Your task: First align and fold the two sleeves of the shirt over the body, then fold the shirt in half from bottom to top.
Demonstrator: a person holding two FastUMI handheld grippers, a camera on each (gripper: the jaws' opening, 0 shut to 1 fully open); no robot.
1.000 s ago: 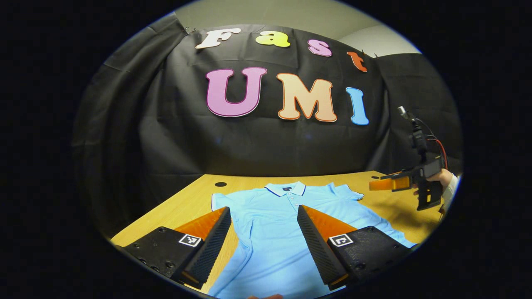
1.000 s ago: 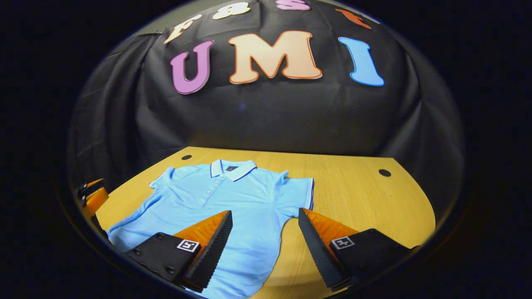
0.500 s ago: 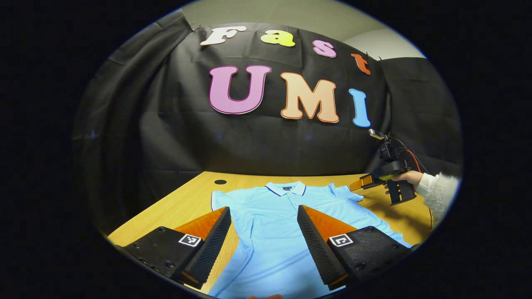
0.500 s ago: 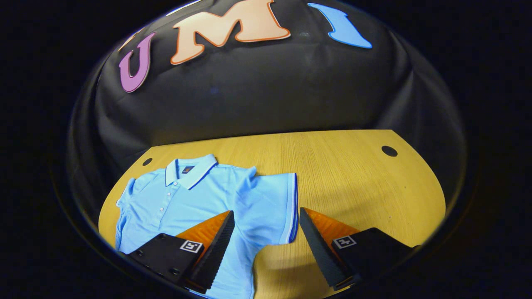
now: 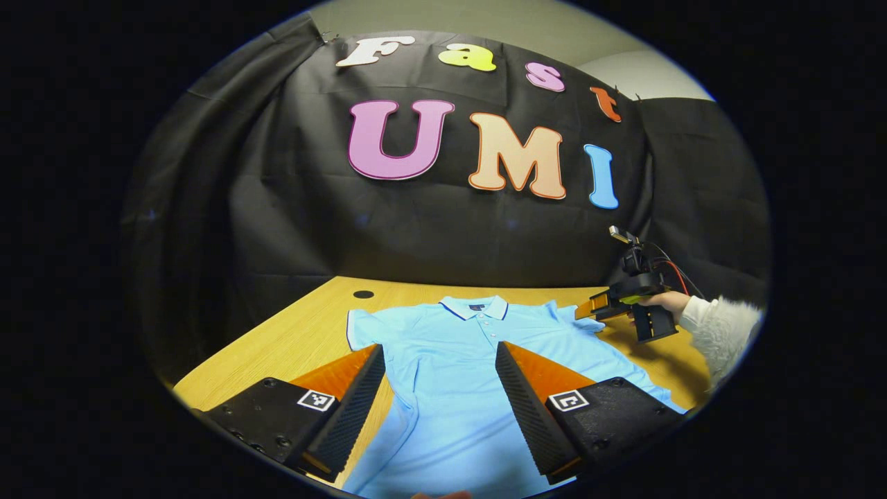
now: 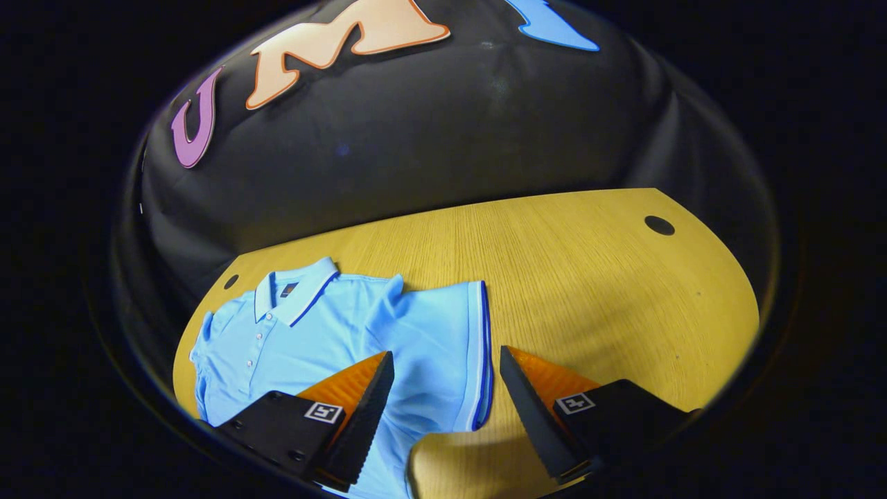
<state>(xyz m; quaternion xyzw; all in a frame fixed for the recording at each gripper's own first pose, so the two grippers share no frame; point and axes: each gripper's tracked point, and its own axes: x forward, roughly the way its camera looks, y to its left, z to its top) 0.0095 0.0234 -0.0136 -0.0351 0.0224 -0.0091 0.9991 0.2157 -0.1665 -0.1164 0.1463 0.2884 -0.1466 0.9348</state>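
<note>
A light blue polo shirt [image 5: 457, 360] lies flat and face up on the wooden table [image 5: 298, 339], collar toward the back wall. My left gripper [image 5: 440, 353] hovers open over the shirt's left side, below its left sleeve [image 5: 360, 329]. In the right gripper view the shirt [image 6: 326, 333] spreads to the left, and my right gripper [image 6: 447, 360] stands open just above the dark-trimmed cuff of the right sleeve [image 6: 475, 360]. From the left gripper view, the right gripper [image 5: 589, 310] shows at the shirt's right shoulder, held by a hand in a white fuzzy sleeve [image 5: 721, 329].
The table [image 6: 589, 277] stretches bare wood to the right of the shirt, with a round cable hole [image 6: 658, 225] near its far right corner and another hole [image 5: 363, 294] at the far left. The black cloth wall closes off the back.
The right gripper has moved forward and down toward the right sleeve, its cuff now between the open fingers. The left gripper has crept slightly forward over the shirt.
</note>
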